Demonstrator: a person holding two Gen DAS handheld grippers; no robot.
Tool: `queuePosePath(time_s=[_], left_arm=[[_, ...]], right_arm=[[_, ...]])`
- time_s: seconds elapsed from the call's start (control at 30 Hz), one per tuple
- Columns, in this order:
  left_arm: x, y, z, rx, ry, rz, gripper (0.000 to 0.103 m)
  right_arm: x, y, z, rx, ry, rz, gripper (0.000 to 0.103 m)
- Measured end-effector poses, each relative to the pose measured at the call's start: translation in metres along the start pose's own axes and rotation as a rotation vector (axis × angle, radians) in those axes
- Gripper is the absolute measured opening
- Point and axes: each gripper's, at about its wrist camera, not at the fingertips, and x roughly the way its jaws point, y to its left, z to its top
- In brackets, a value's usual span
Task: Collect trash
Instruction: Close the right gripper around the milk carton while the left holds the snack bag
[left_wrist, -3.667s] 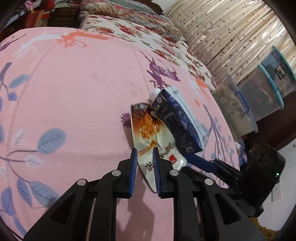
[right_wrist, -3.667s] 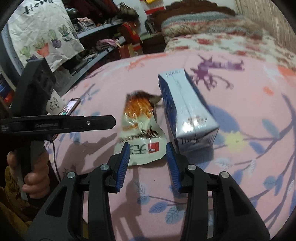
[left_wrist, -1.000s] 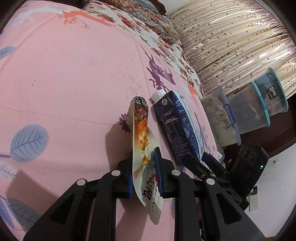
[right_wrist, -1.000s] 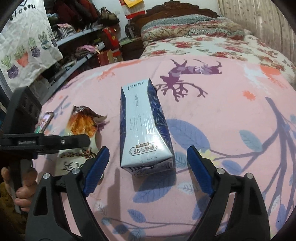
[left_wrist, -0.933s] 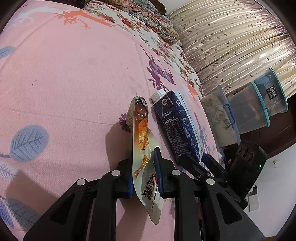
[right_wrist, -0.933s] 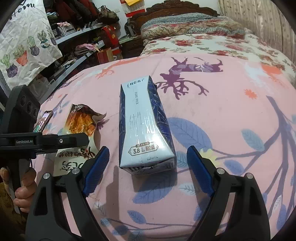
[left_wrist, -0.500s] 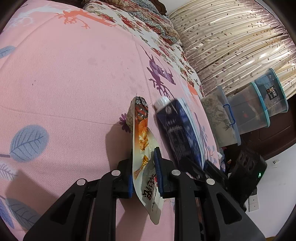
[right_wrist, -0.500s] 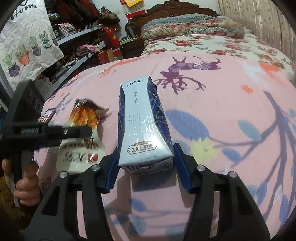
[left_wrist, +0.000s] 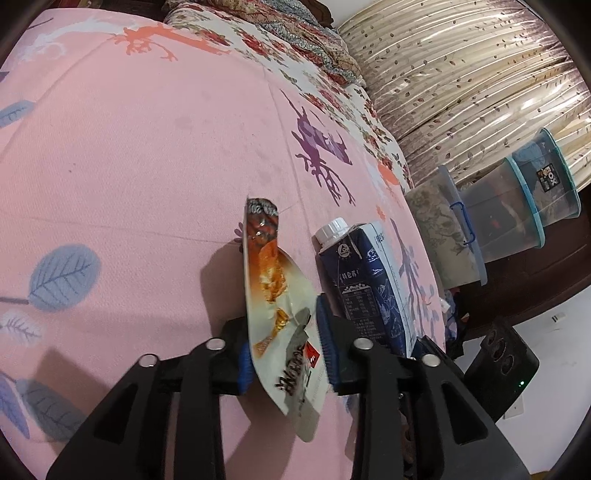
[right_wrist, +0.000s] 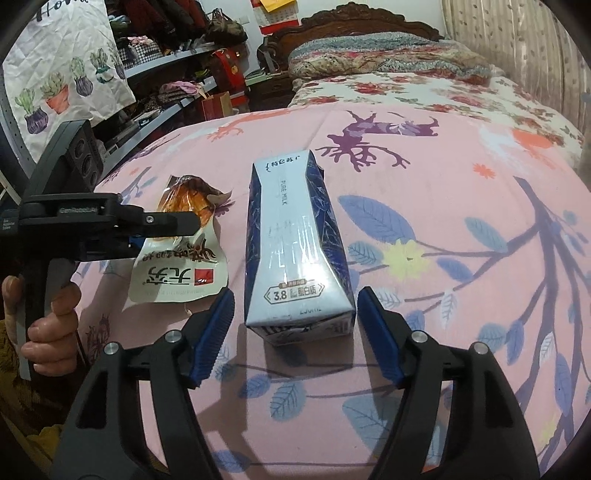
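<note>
An empty orange and white snack wrapper (left_wrist: 279, 306) stands on edge between the blue pads of my left gripper (left_wrist: 286, 341), which grips its lower part. It also shows in the right wrist view (right_wrist: 181, 266), lifted off the pink bedspread (left_wrist: 129, 155). A dark blue and white milk carton (right_wrist: 295, 247) with a white cap (left_wrist: 332, 230) lies on its side on the bedspread. My right gripper (right_wrist: 295, 338) is open, its pads on either side of the carton's near end with a small gap on each side.
Stacked clear storage bins (left_wrist: 498, 218) stand off the bed's right edge before a curtain. A floral quilt and pillows (right_wrist: 388, 70) lie at the far end. Cluttered shelves (right_wrist: 166, 74) line the left side. A hand (right_wrist: 40, 314) holds the left gripper's handle.
My right gripper closed in around the carton's end, then opened a little. My left gripper has kept hold of the wrapper and raised it slightly off the bedspread.
</note>
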Motion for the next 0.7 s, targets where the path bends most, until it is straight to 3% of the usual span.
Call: queuePosePath(time_s=[0.37, 0.7], left_arm=[[-0.006, -0.005, -0.004, 0.015, -0.004, 0.029, 0.041], [-0.004, -0.011, -0.008, 0.036, 0.006, 0.043, 0.041]], right_arm=[[-0.002, -0.003, 0.002, 0.014, -0.012, 0.002, 0.072], [0.0, -0.003, 0.004, 0.014, -0.011, 0.004, 0.072]])
